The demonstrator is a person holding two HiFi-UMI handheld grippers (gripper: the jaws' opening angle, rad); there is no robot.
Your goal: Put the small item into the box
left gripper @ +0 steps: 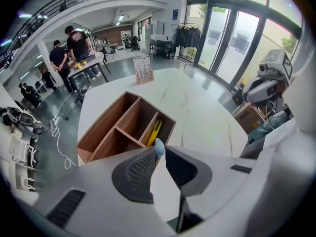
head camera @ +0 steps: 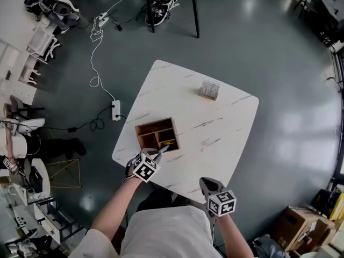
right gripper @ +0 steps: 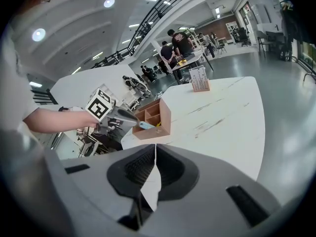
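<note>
A wooden box (head camera: 152, 128) with several compartments stands near the table's left front edge. A yellow item (left gripper: 154, 131) lies in its narrow compartment. My left gripper (head camera: 163, 149) hovers at the box's near corner, shut on a small light blue item (left gripper: 159, 148) that sticks out past its tips. The right gripper view shows that blue item (right gripper: 145, 125) just over the box's (right gripper: 155, 117) near rim. My right gripper (head camera: 206, 181) is at the table's front edge, to the right of the box. It is shut (right gripper: 155, 148) with nothing in it.
A small card stand (head camera: 209, 90) sits at the far side of the white marble table (head camera: 215, 138). A white cable and power strip (head camera: 115, 110) lie on the floor to the left. People stand at a distant table (left gripper: 86, 60). A cardboard box (head camera: 301, 227) is on the floor at lower right.
</note>
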